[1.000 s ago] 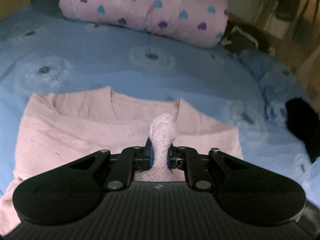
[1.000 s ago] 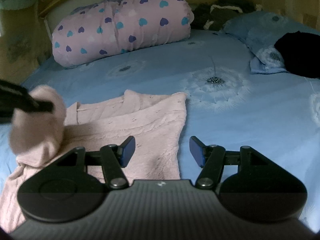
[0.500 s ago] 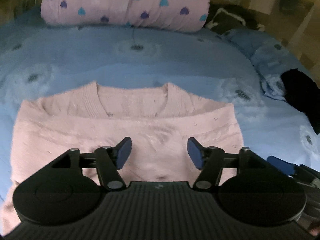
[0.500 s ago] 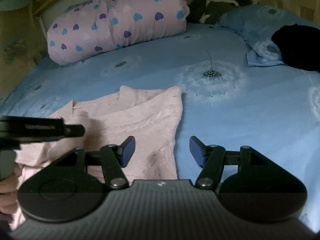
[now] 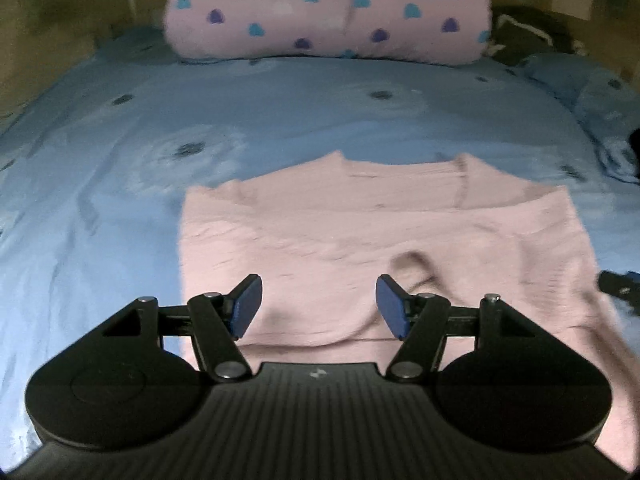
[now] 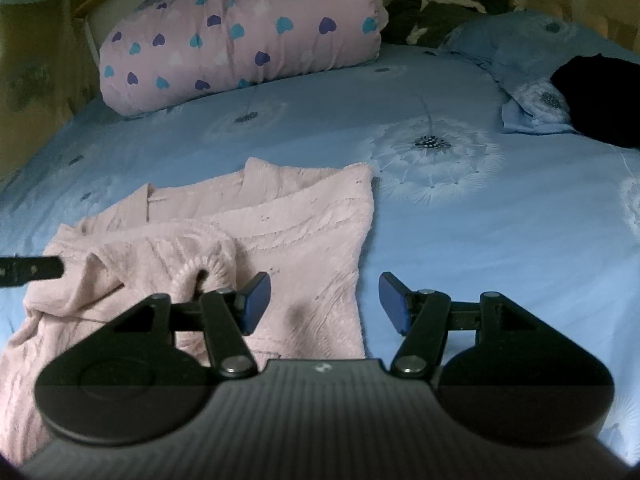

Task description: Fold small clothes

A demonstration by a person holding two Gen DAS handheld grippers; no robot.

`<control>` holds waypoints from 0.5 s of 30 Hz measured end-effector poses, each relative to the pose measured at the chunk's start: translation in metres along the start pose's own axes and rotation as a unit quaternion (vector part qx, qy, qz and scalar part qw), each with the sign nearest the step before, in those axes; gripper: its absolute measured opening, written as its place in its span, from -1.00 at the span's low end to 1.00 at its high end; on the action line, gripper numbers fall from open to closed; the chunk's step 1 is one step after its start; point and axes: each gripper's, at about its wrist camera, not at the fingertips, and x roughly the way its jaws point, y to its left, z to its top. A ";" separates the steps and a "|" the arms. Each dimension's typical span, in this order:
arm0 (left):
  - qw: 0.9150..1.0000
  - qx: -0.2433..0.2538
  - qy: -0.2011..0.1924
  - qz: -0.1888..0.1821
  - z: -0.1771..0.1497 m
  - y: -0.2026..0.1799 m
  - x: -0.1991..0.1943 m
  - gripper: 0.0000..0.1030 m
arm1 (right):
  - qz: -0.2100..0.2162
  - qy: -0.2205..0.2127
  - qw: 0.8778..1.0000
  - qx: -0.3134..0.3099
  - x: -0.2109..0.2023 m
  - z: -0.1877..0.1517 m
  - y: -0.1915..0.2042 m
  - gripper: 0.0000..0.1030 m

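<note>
A pink knit sweater (image 5: 380, 232) lies flat on the blue bed sheet (image 5: 120, 200), neckline toward the far side. My left gripper (image 5: 318, 306) hovers open over the sweater's near left part with nothing between its fingers. In the right wrist view the sweater (image 6: 300, 232) has one sleeve folded across its body, and the ribbed cuff (image 6: 204, 268) lies just left of my right gripper (image 6: 324, 302). That gripper stands open and empty over the sweater's right edge. A fingertip of the left gripper (image 6: 28, 272) pokes in from the left edge there.
A pink pillow with blue and purple hearts (image 6: 240, 40) lies at the head of the bed. A black garment (image 6: 600, 96) rests on a blue pillow (image 6: 520, 52) at the far right. Dark clothes (image 6: 440, 12) are piled behind.
My left gripper has let go of the pink sleeve, opened wide and moved to the left over the sweater. The sleeve now lies folded across the body. The right gripper has stayed put.
</note>
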 end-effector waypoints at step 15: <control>0.998 -0.015 -0.032 -0.042 -0.009 0.035 0.028 0.33 | 0.056 0.007 0.997 0.056 -0.017 -0.018 0.044 0.20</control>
